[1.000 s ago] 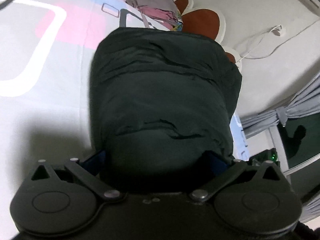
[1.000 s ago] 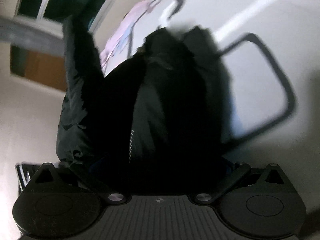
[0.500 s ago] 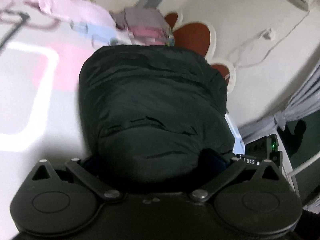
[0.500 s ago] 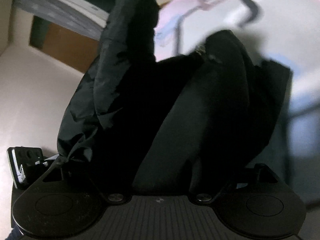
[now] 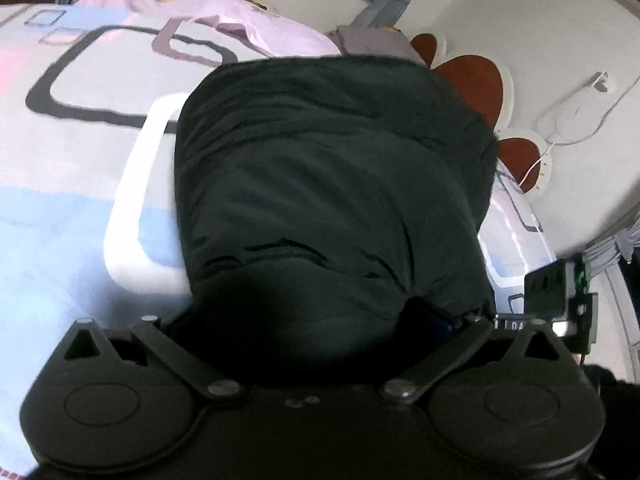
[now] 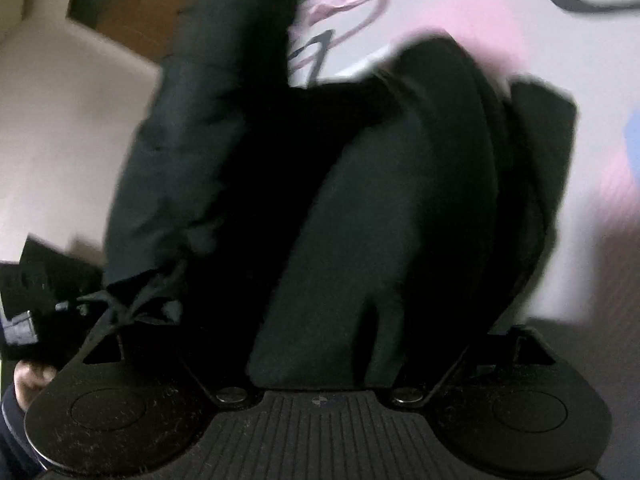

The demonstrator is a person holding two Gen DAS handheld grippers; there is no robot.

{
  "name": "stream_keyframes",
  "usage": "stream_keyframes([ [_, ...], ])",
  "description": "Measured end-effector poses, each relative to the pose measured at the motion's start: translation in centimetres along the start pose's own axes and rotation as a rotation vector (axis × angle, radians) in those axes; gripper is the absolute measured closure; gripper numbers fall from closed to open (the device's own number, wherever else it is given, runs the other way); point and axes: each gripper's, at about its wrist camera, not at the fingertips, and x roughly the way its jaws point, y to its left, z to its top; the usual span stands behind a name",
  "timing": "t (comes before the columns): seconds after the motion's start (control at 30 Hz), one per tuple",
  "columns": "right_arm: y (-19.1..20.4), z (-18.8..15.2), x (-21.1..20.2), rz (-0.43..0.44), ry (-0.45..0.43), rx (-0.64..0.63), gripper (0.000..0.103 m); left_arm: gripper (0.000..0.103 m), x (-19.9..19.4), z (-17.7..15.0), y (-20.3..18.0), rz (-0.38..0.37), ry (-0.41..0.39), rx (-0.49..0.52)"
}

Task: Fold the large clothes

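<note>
Left wrist view: one black jacket (image 5: 328, 184) fills the centre, bunched between the two fingers of the left gripper (image 5: 316, 316); the jaws are closed on its padded fabric. The jacket hangs over one bedsheet (image 5: 80, 168) patterned with grey, white, blue and pink rectangles. One lilac garment (image 5: 224, 20) lies crumpled at the far edge of the sheet. Two brown headboard panels (image 5: 472, 80) show behind it, and one white cable (image 5: 568, 120) runs along the wall.

Right wrist view: the same jacket (image 6: 400, 220) is folded into thick layers and fills the mouth of the right gripper (image 6: 320, 360), whose jaws clamp on it. One sleeve (image 6: 208, 120) trails upward to the left. The picture is blurred.
</note>
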Motion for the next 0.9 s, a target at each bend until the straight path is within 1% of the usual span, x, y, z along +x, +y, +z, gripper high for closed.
stream_keyframes([
  [0.1,0.6,-0.5,-0.7,-0.045,-0.008,-0.014,0.015,0.000,0.2,0.2,-0.6,-0.007,0.003,0.026],
  [0.13,1.2,-1.3,-1.7,-0.061,-0.016,-0.019,0.015,0.000,0.2,0.7,-0.4,-0.011,0.006,0.025],
  [0.2,1.5,-1.6,-3.3,-0.098,-0.037,-0.022,0.015,0.000,-0.3,1.1,0.8,-0.023,0.001,0.023],
  [0.27,1.6,-2.2,-5.3,-0.144,-0.070,-0.029,0.015,0.000,-0.8,1.0,0.9,-0.021,-0.006,0.012],
  [0.33,1.8,-2.2,-7.6,-0.221,-0.110,-0.043,0.015,0.001,-1.0,1.1,0.9,-0.005,-0.015,0.004],
  [0.43,2.1,-3.7,-11.6,-0.278,-0.181,-0.042,0.015,0.003,-2.1,1.2,0.3,0.027,-0.030,0.029],
  [0.47,2.5,-3.6,-12.3,-0.301,-0.205,-0.064,0.017,0.006,-2.5,1.2,0.1,0.039,-0.037,0.042],
  [0.5,3.2,-4.0,-13.3,-0.312,-0.222,-0.091,0.035,0.008,-3.1,1.2,-0.2,0.055,-0.049,0.056],
  [0.53,3.8,-4.2,-13.9,-0.319,-0.225,-0.103,0.044,0.012,-3.6,1.3,-0.5,0.072,-0.056,0.073],
  [0.57,4.2,-4.4,-14.6,-0.327,-0.229,-0.115,0.047,0.018,-4.2,1.3,-0.8,0.090,-0.069,0.093],
  [0.6,5.1,-4.1,-14.5,-0.334,-0.239,-0.135,0.056,0.019,-4.7,1.3,-1.1,0.109,-0.079,0.104],
  [0.63,5.8,-3.9,-14.5,-0.344,-0.254,-0.154,0.058,0.019,-5.3,1.3,-1.5,0.133,-0.091,0.113],
  [0.67,6.6,-4.1,-14.4,-0.349,-0.273,-0.166,0.058,0.020,-5.8,1.2,-1.8,0.156,-0.108,0.120],
  [0.7,7.9,-3.1,-13.7,-0.356,-0.290,-0.182,0.058,0.020,-6.4,1.2,-2.2,0.173,-0.133,0.132],
  [0.77,9.8,-1.1,-12.2,-0.368,-0.330,-0.255,0.058,0.019,-7.2,1.6,-2.9,0.180,-0.184,0.163],
  [0.8,11.2,-0.1,-11.7,-0.371,-0.351,-0.297,0.058,0.019,-7.3,2.1,-3.1,0.170,-0.207,0.176],
  [0.83,12.5,1.0,-11.0,-0.368,-0.368,-0.330,0.058,0.019,-7.1,2.8,-3.3,0.159,-0.218,0.181],
  [0.9,15.0,3.0,-9.5,-0.362,-0.392,-0.386,0.058,0.021,-6.0,4.0,-3.8,0.146,-0.200,0.192],
])
